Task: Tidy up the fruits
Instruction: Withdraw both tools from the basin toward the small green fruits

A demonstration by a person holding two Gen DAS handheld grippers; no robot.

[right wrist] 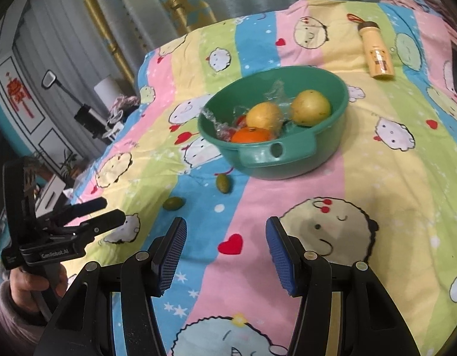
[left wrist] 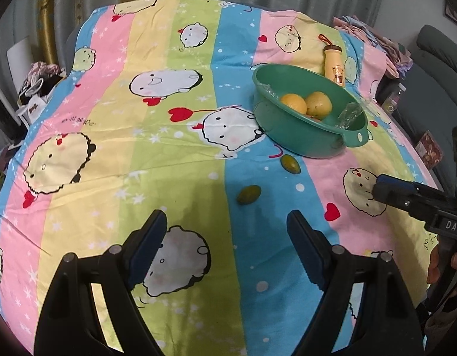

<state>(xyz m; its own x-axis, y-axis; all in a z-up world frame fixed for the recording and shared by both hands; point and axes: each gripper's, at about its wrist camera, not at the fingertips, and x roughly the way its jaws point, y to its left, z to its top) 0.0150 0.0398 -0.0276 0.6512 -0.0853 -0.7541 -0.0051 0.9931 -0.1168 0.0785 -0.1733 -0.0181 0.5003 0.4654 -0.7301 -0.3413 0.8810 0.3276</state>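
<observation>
A green plastic basin point(left wrist: 302, 142) point(right wrist: 290, 160) stands on the cartoon-print cloth and holds two yellow fruits point(left wrist: 293, 103) point(right wrist: 264, 115), an orange point(right wrist: 250, 135) and crumpled clear plastic wrap point(left wrist: 350, 114). Two small green fruits lie on the cloth in front of the basin, one nearer it point(left wrist: 290, 163) point(right wrist: 222, 182) and one further out point(left wrist: 248, 195) point(right wrist: 173, 203). My left gripper point(left wrist: 227, 231) point(right wrist: 109, 209) is open and empty, a little short of the further green fruit. My right gripper point(right wrist: 227, 237) is open and empty, in front of the basin; its fingers point(left wrist: 388, 188) show at the right edge of the left wrist view.
A beige bottle point(left wrist: 333, 66) point(right wrist: 376, 55) lies on the cloth behind the basin. Curtains hang behind the table. Clutter point(left wrist: 35, 89) sits off the left edge, and folded cloth point(left wrist: 373, 41) and a chair point(left wrist: 436, 68) are to the right.
</observation>
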